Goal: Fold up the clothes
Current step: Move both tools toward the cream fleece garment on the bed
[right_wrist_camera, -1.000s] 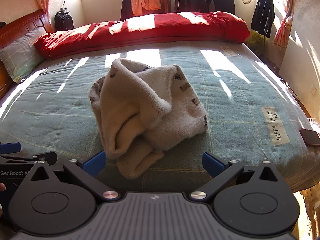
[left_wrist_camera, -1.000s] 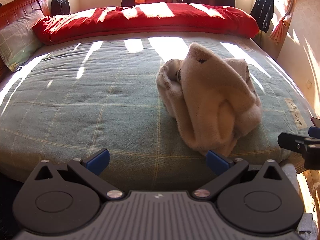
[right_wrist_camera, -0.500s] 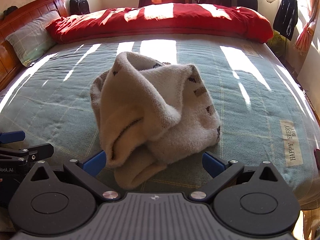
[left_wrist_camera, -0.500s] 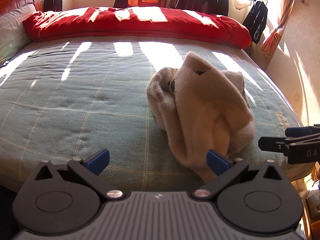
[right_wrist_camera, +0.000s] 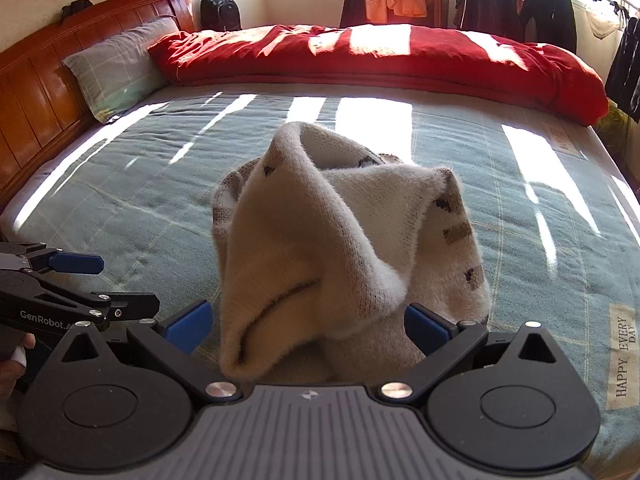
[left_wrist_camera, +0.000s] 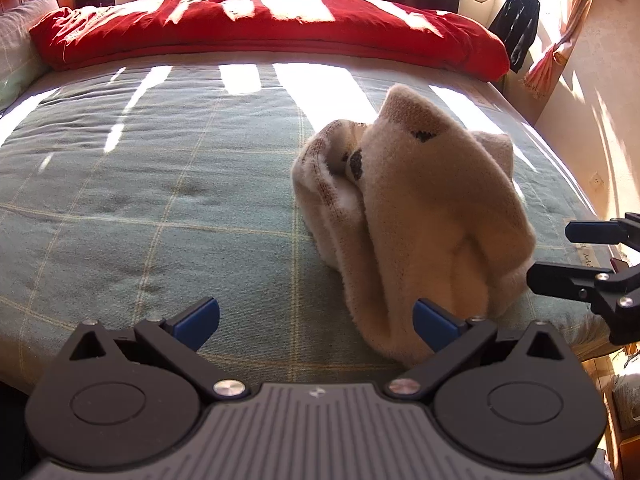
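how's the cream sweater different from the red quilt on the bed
The cream sweater is bunched in an upright heap near the bed's front edge; the red quilt lies long and low along the far side. The sweater is fuzzy with small dark marks; the quilt is plain red. Both rest on the green checked bedspread.

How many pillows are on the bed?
1 that I can see. The pillow is pale green and checked, leaning against the wooden headboard at the bed's left side, next to the red quilt. Another one could be hidden under that quilt.
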